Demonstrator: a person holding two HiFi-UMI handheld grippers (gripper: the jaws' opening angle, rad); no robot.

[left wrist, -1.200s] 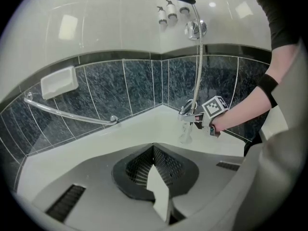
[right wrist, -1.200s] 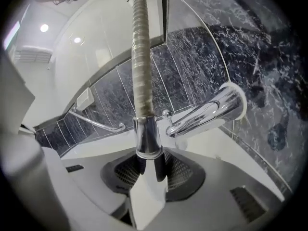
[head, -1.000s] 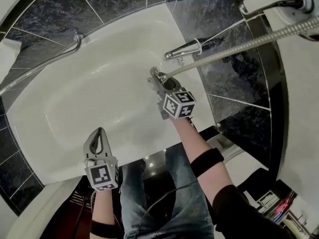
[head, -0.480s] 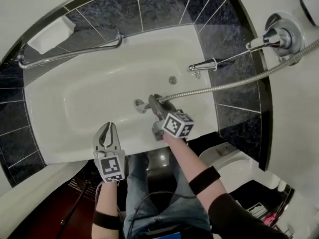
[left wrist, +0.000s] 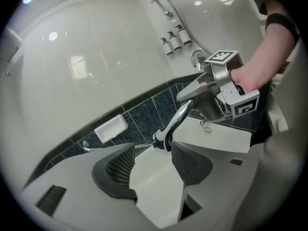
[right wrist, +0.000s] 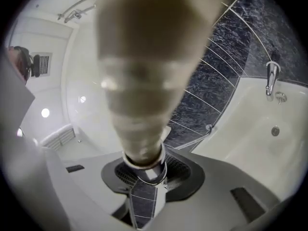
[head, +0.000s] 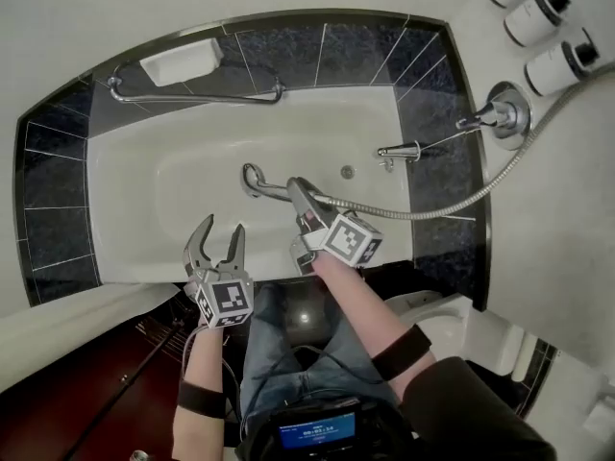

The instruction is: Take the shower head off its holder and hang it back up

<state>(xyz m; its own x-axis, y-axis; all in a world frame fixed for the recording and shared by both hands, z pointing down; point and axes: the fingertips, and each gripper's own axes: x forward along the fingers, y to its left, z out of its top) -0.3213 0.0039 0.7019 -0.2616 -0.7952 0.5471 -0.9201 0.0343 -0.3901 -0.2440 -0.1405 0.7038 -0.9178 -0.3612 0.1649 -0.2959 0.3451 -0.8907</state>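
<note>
Right gripper (head: 303, 200) closed on the handle of the shower head (head: 261, 186); in the right gripper view both pads pressed against the handle's sides (right wrist: 144, 170), the handle (right wrist: 144, 81) running up and away from the camera, blurred. Shower head off the wall, held above the near middle of the bathtub (head: 163, 190), its chrome end pointing left. Metal hose (head: 423, 211) ran from the handle in a sagging curve across the tub's right end to the right wall, passing just beside the round valve (head: 504, 115).

Left gripper (head: 221, 227) near the tub's near rim, left of the right gripper; jaws had just been opening, now wide, nothing between the pads (left wrist: 154, 165); chrome end of the shower head (left wrist: 173, 126) visible beyond the tips.

Bathtub contents: drain (head: 347, 172) at the right end, below the spout (head: 399, 150). Three dispenser bottles (head: 538, 12) on the right wall; contents could not be told. Grab bar (head: 192, 97) on the far wall, white soap dish (head: 181, 62) above it.
</note>
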